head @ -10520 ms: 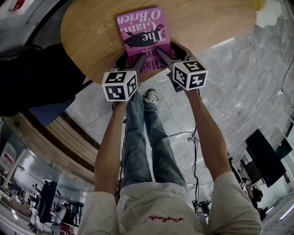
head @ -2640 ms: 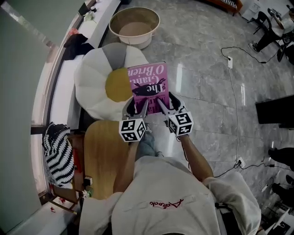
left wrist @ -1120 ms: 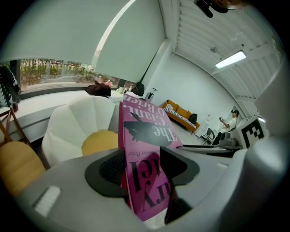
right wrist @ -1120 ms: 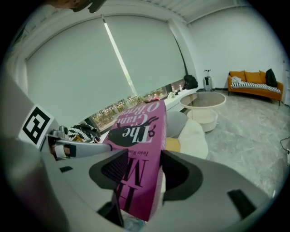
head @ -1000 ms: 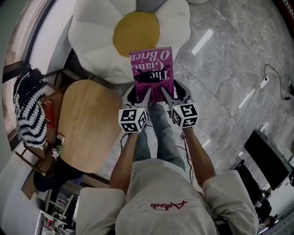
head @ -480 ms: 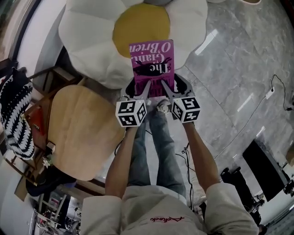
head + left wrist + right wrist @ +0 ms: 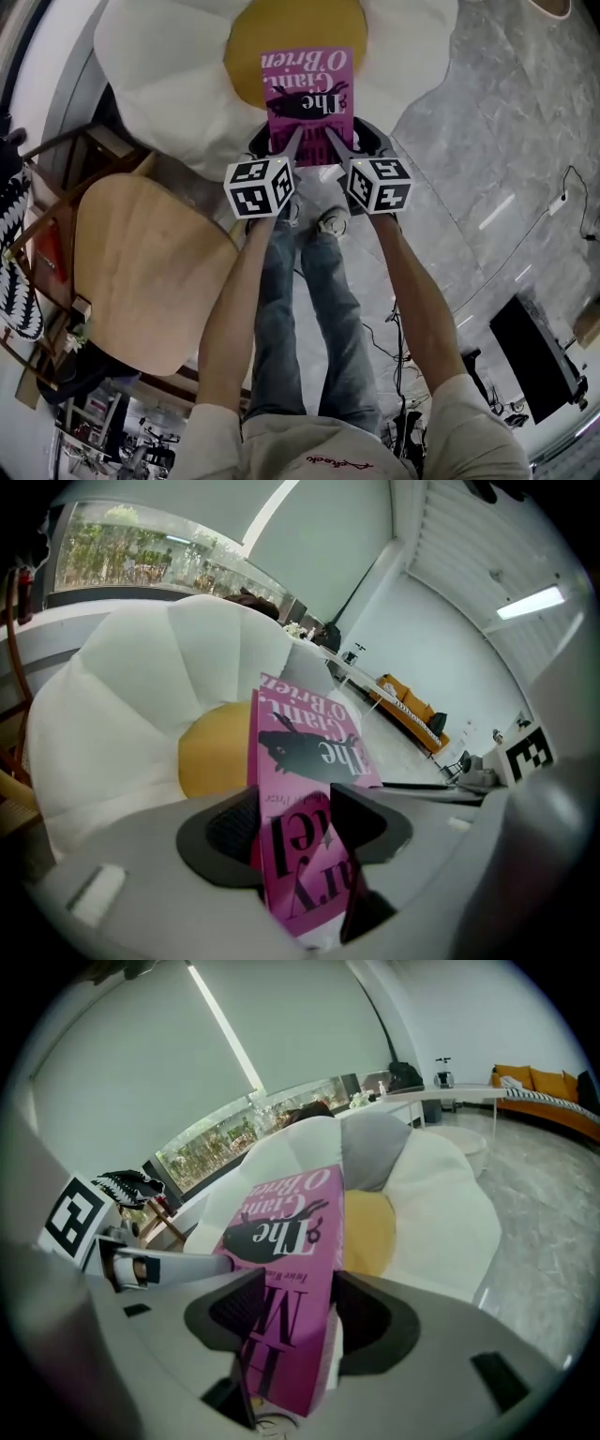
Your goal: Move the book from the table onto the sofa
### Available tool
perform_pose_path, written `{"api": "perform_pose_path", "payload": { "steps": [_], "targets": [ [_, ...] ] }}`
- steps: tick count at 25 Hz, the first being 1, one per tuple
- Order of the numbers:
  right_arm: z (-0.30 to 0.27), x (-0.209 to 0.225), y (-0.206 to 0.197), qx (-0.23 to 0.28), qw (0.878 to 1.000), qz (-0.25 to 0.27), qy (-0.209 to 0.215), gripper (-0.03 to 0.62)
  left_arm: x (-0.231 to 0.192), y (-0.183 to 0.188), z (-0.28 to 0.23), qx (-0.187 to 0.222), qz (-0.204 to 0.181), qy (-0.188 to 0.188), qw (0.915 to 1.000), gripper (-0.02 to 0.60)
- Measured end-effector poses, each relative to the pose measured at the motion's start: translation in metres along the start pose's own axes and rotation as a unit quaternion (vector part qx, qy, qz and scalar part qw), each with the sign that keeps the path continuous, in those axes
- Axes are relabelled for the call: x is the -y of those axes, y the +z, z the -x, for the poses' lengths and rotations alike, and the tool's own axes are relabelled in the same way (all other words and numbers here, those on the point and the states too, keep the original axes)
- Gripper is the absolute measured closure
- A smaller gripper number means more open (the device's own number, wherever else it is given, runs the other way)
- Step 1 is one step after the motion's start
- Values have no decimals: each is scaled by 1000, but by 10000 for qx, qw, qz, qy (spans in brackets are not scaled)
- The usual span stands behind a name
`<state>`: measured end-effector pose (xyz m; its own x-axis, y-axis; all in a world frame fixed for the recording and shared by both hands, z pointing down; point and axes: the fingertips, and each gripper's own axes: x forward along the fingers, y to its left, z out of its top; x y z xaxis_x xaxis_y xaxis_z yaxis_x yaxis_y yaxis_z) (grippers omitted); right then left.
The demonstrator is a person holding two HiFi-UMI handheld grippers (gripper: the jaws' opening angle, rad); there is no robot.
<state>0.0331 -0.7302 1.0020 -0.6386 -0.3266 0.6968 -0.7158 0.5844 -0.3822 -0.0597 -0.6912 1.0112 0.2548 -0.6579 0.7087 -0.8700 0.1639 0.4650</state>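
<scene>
The head view looks steeply down from above the person's shoulders. Each gripper view rides close behind its own jaws and faces forward along them, the left one angled rightward, the right one leftward. All three share the pink book [image 7: 307, 89] and the flower-shaped sofa [image 7: 159, 66].

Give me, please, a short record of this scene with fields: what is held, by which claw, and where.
held thing: pink book
left claw: shut on the book's near edge
right claw: shut on the same edge, beside the left claw
book position: over the yellow centre of the white flower-shaped sofa; whether it touches cannot be told
table: round, wooden, left in the head view
</scene>
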Motion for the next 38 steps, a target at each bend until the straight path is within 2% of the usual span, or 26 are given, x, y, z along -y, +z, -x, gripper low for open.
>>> {"api": "perform_pose_path", "payload": {
  "steps": [4,7,9,14,15,17,20,26,30,38],
  "targets": [
    [-21,3,20,156,9998,45,74,347,-11,23,-13,110,-150,58,9998,341],
    [-29,3,43,346,9991,242,-19,347,-34,45,-9,264,-322,406,9983,330],
    [-29,3,53,437,9988,234,-51,347,-43,53,-2,331,-380,508,9974,330],
    [-21,-6,46,369,9990,224,118,347,-35,45,6,295,-334,346,9984,332],
    [-20,-9,43,330,9991,238,146,360,-31,43,8,268,-357,301,9985,335],
    [-15,-11,41,281,9991,300,103,480,-23,40,12,218,-465,244,9984,397],
    [-7,-15,46,286,9988,400,46,573,-13,42,20,205,-596,189,9978,572],
    [19,-31,75,447,9976,514,82,586,15,62,39,307,-739,-50,9968,574],
    [55,-43,104,760,9961,454,22,586,47,88,68,515,-876,-278,9944,573],
    [152,-66,170,1554,9856,617,-238,586,118,155,142,1072,-1439,-660,9815,574]
  ]
}}
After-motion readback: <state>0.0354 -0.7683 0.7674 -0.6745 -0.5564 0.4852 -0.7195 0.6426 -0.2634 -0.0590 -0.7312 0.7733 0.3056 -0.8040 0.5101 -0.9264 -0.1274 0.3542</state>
